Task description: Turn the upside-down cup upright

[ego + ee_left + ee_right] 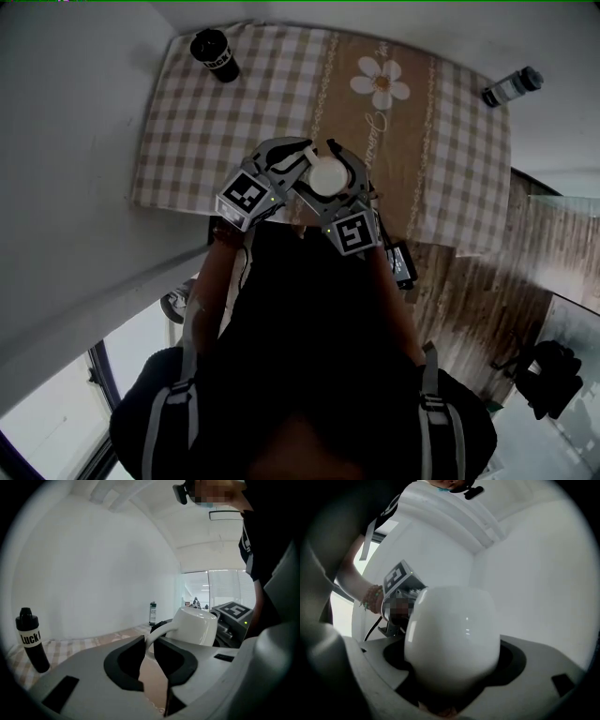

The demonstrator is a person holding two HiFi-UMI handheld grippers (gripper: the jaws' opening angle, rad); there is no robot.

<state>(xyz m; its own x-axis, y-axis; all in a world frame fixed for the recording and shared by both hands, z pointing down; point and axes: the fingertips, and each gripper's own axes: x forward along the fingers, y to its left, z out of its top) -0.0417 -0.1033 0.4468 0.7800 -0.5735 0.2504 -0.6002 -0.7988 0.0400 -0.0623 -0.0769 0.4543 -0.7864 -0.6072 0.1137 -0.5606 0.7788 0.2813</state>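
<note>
the white cup [450, 639] is covering most of the right fingers [513, 660]; the person [309, 356] is hiding part of the worktop's [187, 141] near edge; the far bottle's [152, 613] label is showing too small to read.

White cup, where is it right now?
Head view, centre: the white cup is over the table's near edge, handle clamped in the left hand-held gripper, the right hand-held gripper around it.

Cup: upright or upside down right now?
Upside down, slightly tilted: in the left gripper view the cup shows its narrower flat base uppermost, its handle pinched by the left gripper's fingers.
</note>
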